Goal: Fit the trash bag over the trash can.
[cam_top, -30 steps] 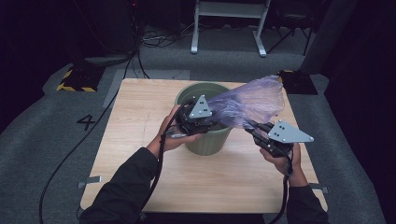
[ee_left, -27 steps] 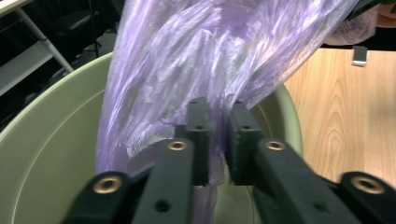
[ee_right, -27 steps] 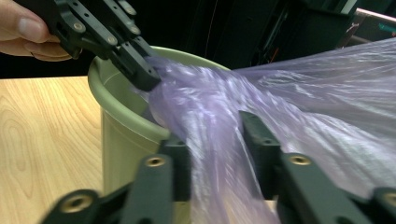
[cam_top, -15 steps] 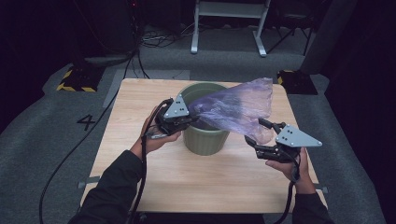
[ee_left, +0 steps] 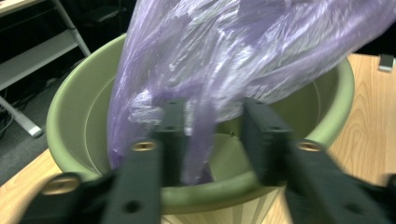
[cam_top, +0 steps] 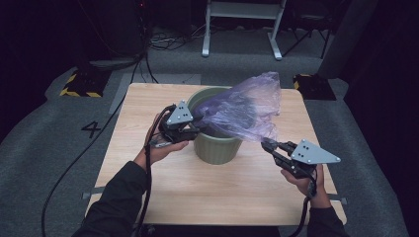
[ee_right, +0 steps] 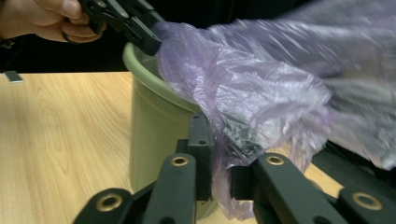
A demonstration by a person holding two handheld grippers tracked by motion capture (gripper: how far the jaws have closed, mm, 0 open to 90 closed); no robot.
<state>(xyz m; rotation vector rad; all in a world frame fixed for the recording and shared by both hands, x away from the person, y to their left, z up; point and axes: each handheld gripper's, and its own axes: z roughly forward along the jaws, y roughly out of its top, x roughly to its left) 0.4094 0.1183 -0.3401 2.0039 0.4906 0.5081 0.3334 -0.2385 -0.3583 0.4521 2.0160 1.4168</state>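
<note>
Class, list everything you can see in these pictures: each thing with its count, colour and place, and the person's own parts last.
Bin: one, green, middle of the table.
Plastic bag: one, purple, see-through, stretched over the bin between both grippers.
Table: one, light wood, on grey carpet.
Metal frame: one, white, on the floor behind the table.
Number 4: one, black, on the carpet left of the table.
Left gripper: one, black, at the bin's left rim, jaws apart around the bag's edge.
Right gripper: one, black, right of the bin, pinching the bag.
</note>
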